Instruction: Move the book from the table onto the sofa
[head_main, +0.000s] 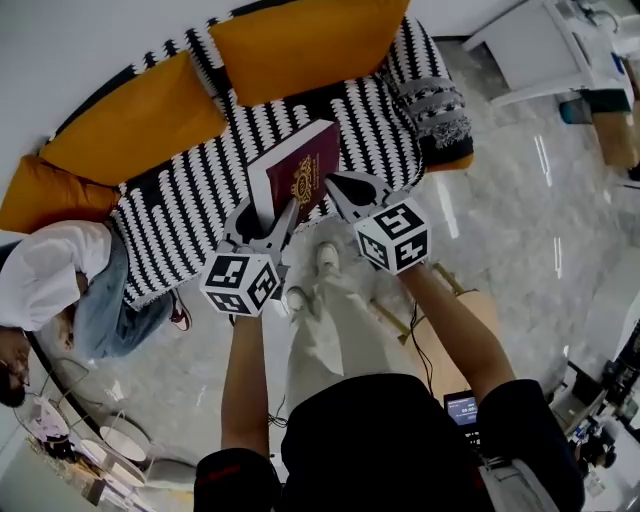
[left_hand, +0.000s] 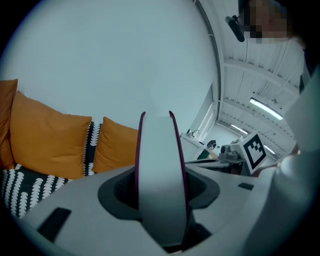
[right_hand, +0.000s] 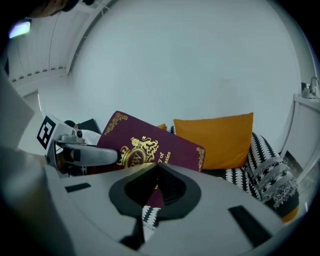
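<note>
Book (head_main: 300, 172): maroon, gold crest, only "of" legible, over sofa (head_main: 180, 210).
Left tool (head_main: 268, 222): clamped on its edge.
Right tool (head_main: 336, 186): together, beside it.

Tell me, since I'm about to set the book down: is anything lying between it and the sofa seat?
Nothing visible. The burgundy book, clamped in the left tongs, hangs over a bare black-and-white stretch of the sofa seat. The orange cushions stand further back against the backrest.
</note>
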